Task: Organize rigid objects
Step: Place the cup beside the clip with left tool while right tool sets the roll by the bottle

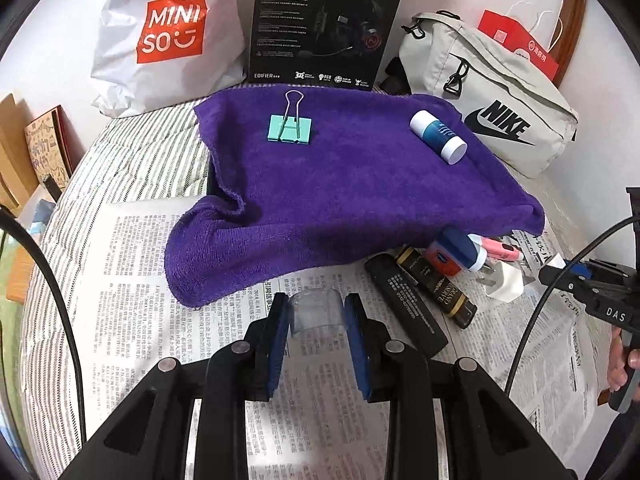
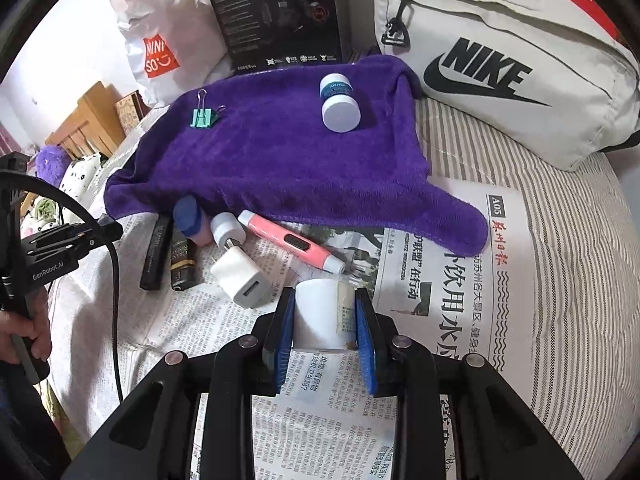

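Observation:
My left gripper (image 1: pixel 317 312) is shut on a small clear plastic cup (image 1: pixel 316 309), held above the newspaper just in front of the purple towel (image 1: pixel 340 192). My right gripper (image 2: pixel 325 314) is shut on a white bottle (image 2: pixel 320 312) with a paper label. On the towel lie a teal binder clip (image 1: pixel 290 128) and a blue-and-white bottle (image 1: pixel 438 136); they also show in the right wrist view, the clip (image 2: pixel 204 117) and the bottle (image 2: pixel 339 102). By the towel's edge lie a white charger (image 2: pixel 240 276), a pink pen-like tool (image 2: pixel 290 245), a blue-capped bottle (image 2: pixel 190 220) and two black sticks (image 2: pixel 168 252).
A newspaper (image 2: pixel 436 292) covers a striped bedsheet (image 2: pixel 560 240). A grey Nike bag (image 2: pixel 500 64), a black headset box (image 1: pixel 326 24), a white Miniso bag (image 1: pixel 164 36) and a red bag (image 1: pixel 520 44) stand behind the towel.

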### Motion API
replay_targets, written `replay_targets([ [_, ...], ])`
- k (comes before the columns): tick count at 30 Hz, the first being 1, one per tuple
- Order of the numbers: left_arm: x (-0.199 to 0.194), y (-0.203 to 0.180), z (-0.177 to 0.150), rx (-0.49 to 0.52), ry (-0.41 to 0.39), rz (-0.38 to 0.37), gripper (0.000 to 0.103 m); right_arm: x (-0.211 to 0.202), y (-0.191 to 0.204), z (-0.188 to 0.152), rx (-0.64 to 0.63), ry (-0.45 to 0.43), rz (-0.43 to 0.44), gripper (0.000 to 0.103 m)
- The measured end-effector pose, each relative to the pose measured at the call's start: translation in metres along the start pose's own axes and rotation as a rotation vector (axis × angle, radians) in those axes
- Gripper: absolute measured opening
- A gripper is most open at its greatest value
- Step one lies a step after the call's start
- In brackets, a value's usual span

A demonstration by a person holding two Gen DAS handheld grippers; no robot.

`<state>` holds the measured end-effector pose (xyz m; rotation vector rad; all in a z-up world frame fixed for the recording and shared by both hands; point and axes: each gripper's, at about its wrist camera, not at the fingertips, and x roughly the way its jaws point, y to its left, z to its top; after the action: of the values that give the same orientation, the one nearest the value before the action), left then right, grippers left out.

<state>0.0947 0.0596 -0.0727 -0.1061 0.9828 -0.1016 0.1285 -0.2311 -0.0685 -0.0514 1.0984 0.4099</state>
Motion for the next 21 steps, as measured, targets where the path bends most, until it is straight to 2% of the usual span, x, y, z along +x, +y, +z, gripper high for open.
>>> replay_targets([
  [7,-0.007,-0.001,0.004,0.003,-0.017,-0.006,0.027,-0.005,-0.001,0.007,0.005,-0.022,0.028,0.029],
  [21,-0.019,0.005,0.025,0.006,-0.063,-0.019,0.027,-0.007,0.0,0.041,-0.021,-0.061,0.019,0.029],
])
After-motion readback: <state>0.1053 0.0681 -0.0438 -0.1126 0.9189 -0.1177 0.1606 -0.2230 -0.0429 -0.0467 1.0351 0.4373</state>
